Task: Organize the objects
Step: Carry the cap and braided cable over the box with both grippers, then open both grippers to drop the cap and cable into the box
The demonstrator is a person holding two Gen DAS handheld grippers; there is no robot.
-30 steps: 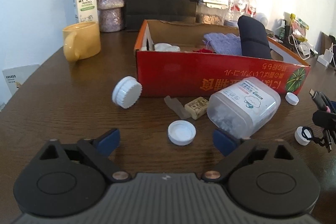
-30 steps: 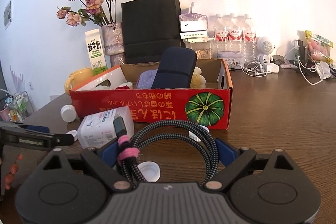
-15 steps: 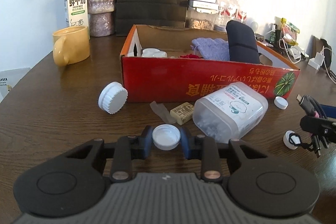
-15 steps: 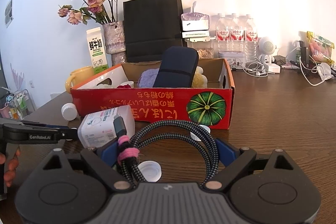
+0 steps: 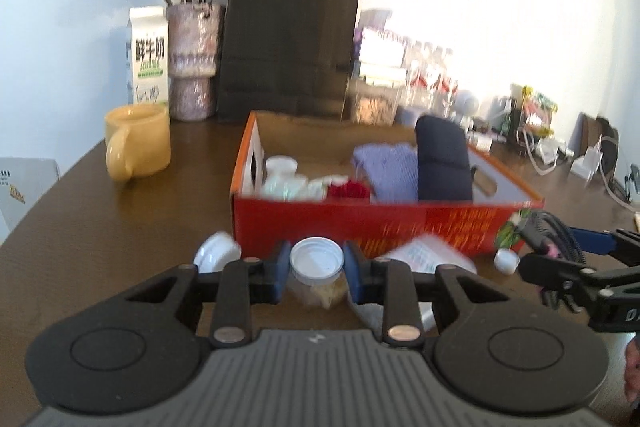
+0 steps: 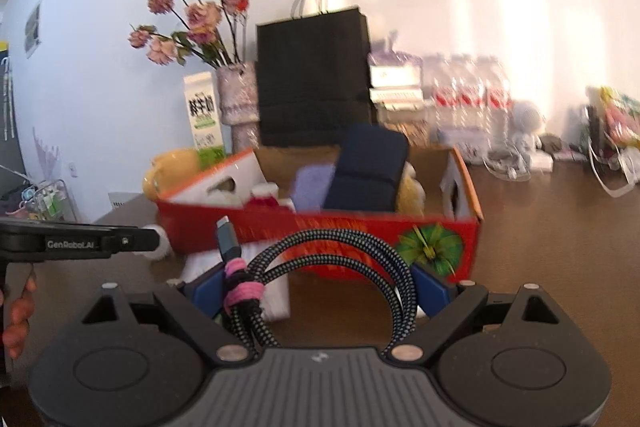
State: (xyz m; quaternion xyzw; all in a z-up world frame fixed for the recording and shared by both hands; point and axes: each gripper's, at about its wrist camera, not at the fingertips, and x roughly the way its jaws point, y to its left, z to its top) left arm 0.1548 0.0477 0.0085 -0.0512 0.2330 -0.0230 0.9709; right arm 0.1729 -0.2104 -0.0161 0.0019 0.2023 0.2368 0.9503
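Left wrist view: bare tabletop [image 5: 80, 247] lies open left of the red box [image 5: 360, 227], whose near wall stands just ahead. The left hand-held gripper [image 5: 316, 269] clamps a round white cap [image 5: 317, 261], lifted before the box. Inside: white jars, a purple cloth [image 5: 386, 171], a dark case [image 5: 442, 159].

Right wrist view: the right hand-held gripper [image 6: 316, 291] clenches a braided cable coil [image 6: 320, 267] near the box's [image 6: 440, 247] front.

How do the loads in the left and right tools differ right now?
Left tool pinches a small white cap; right tool carries a coiled braided cable. The cap is rigid and round; the cable is a dark loop tied with a pink band. Both are off the table, near the red box.
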